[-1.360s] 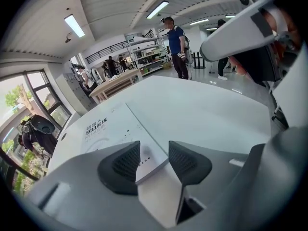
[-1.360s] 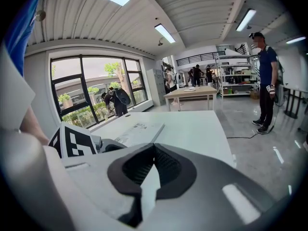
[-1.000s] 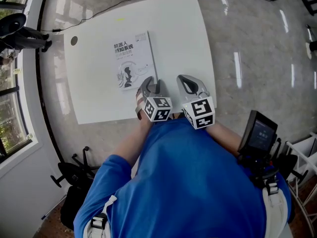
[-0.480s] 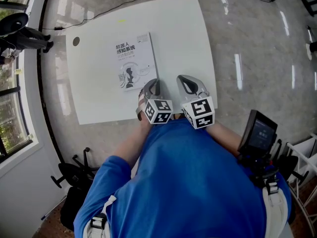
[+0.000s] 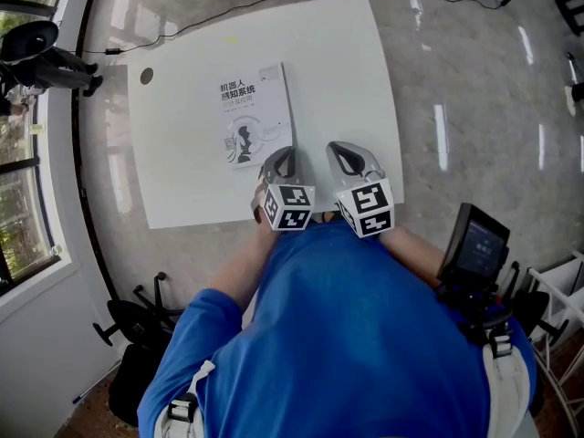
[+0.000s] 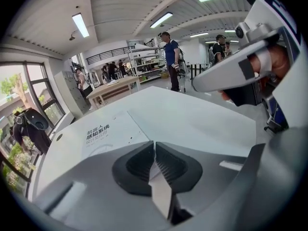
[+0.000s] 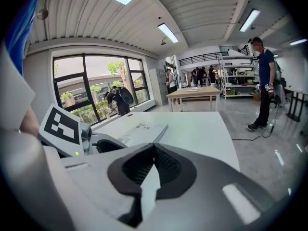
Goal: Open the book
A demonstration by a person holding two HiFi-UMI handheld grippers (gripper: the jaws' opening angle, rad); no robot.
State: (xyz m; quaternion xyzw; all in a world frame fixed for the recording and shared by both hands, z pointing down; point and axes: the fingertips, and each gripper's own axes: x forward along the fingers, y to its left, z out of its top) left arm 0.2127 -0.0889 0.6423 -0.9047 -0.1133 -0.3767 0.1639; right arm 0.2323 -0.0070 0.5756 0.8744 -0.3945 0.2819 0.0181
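The person in the blue top is leaning over the square white table (image 5: 347, 80), where the thin white paperback book (image 5: 255, 112) with the dark printed title is lying flat and closed, cover up, left of the table's middle. The change is all in the left gripper (image 5: 279, 156). A second ago its jaws were standing wide at the book's near right corner; now they are closing, and their dark ribbed pads (image 6: 137, 165) are nearly meeting. From its own view the book's edge is running straight into the slit between the tips, but I cannot tell whether the cover's corner is actually being caught there or the pads are closing beside it. The right gripper (image 5: 343, 149) is hovering just beside it over bare table. Its jaws are together on nothing, and it is looking much as it did a second ago. To my eye the opening is only beginning: the cover is not yet lifting. If the corner is pinched, the next move would be raising it and swinging it over towards the left.
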